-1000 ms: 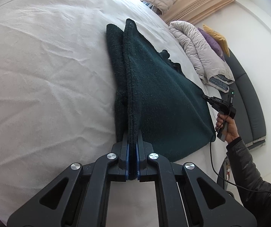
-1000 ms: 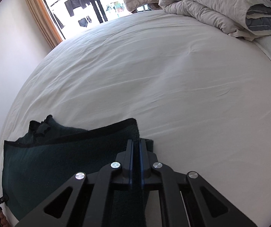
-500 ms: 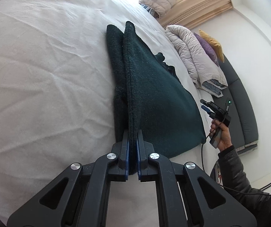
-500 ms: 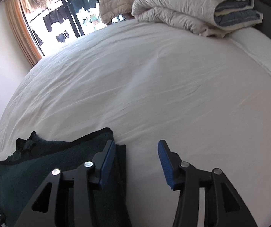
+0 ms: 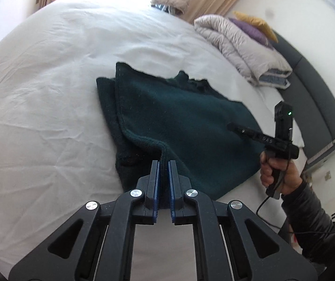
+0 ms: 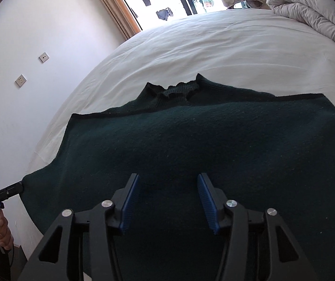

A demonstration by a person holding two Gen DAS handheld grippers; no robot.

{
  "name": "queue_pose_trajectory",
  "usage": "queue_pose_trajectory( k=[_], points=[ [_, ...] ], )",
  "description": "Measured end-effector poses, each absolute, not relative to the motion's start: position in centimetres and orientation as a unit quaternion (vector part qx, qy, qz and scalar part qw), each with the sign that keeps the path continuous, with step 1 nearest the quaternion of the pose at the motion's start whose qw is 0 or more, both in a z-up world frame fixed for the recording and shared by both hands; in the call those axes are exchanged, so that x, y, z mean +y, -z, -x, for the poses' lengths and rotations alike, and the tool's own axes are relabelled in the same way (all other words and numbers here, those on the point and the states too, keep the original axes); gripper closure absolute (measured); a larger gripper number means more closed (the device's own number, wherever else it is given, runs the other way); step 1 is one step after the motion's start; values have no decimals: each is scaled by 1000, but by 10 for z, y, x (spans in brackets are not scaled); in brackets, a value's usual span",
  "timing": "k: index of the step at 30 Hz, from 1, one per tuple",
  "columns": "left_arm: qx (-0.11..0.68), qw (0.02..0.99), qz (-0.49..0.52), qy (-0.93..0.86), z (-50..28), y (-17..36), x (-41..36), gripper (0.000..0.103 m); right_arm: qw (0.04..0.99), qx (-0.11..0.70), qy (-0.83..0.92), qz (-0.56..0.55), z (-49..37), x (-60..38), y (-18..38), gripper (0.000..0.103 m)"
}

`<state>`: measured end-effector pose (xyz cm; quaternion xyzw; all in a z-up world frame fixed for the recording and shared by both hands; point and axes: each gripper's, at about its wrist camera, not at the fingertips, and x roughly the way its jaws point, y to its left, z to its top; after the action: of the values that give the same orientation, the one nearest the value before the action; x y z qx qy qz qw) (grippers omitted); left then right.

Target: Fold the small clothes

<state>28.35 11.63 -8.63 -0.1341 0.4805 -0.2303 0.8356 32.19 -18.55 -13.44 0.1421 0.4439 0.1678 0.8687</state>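
Note:
A dark green knitted sweater (image 5: pixel 181 121) lies folded on the white bed sheet (image 5: pixel 38 117); its collar shows at the far edge in the right wrist view (image 6: pixel 174 89). My left gripper (image 5: pixel 164 164) is shut on the sweater's near folded edge, pinching the hem. My right gripper (image 6: pixel 167 178) is open and empty, hovering over the middle of the sweater (image 6: pixel 191 145). In the left wrist view the right gripper (image 5: pixel 235 126) shows at the sweater's right side, held by a hand (image 5: pixel 277 171).
A folded grey duvet (image 5: pixel 242 46) with purple and yellow pillows lies at the head of the bed by a dark headboard (image 5: pixel 312 107). A window with tan curtains (image 6: pixel 120 11) is beyond the bed. A wall with sockets (image 6: pixel 21 80) is on the left.
My right gripper has let go of the sweater, opened and moved back over its middle. My left gripper still pinches the hem; its view has tilted up.

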Motion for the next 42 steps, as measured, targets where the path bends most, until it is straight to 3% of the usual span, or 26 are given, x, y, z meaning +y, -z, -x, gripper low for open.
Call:
queue_pose_trajectory(
  k=[7, 10, 18, 24, 38, 40, 41, 42],
  points=[
    [542, 793, 165, 224, -256, 144, 158, 96, 870, 436, -179, -145, -312, -191, 136, 40],
    [534, 799, 176, 214, -244, 144, 182, 96, 873, 435, -174, -133, -308, -189, 134, 40],
    [436, 821, 262, 258, -337, 95, 161, 96, 874, 431, -172, -144, -307, -189, 136, 39],
    [466, 796, 298, 245, -402, 123, 148, 96, 871, 425, -180, -167, -305, -195, 138, 39],
    [472, 788, 320, 232, -418, 150, 164, 96, 875, 420, -176, -164, -305, -194, 139, 39],
    [469, 783, 334, 238, -419, 153, 165, 91, 875, 420, -175, -162, -305, -193, 139, 39],
    [468, 781, 338, 238, -419, 154, 165, 79, 875, 420, -176, -162, -306, -193, 139, 39],
    [470, 780, 340, 235, -420, 156, 166, 60, 875, 420, -176, -164, -305, -194, 139, 39]
  ],
)
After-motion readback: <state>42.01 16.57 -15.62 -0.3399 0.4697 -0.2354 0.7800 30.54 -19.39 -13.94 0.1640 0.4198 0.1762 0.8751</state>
